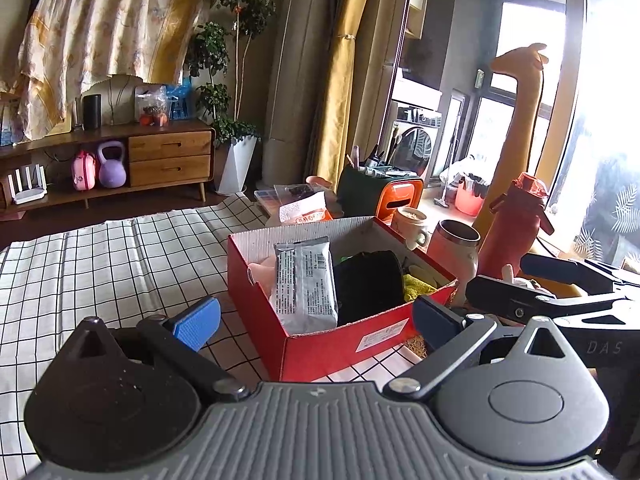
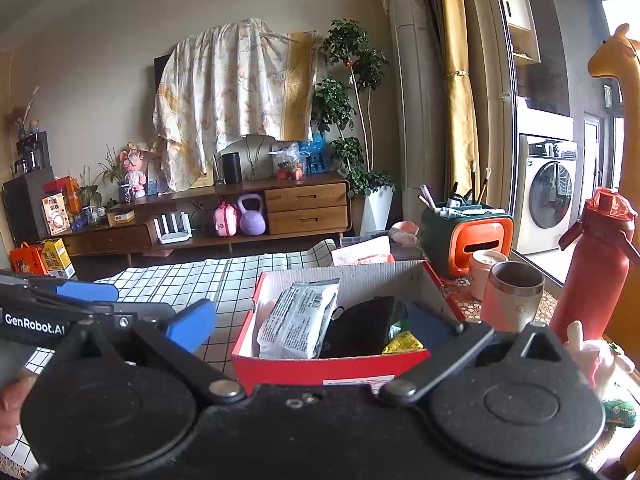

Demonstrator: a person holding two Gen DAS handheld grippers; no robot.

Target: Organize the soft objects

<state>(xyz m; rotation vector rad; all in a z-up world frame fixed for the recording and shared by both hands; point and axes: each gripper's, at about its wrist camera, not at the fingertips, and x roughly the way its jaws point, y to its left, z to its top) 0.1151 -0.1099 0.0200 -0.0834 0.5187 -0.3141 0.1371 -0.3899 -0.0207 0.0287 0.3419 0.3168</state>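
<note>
On the checked cloth, our red cardboard box holds a crinkled foil packet; both grippers gape, empty.

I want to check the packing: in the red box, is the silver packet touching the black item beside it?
Touching. In the left wrist view the silver packet leans directly against the black item inside the red box, with no gap visible between them.

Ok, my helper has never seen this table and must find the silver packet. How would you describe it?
Find the red cardboard box on the checked tablecloth. Inside it, the silver packet stands toward the left, leaning beside a black soft item. It alone is shiny foil covered in small print.
</note>
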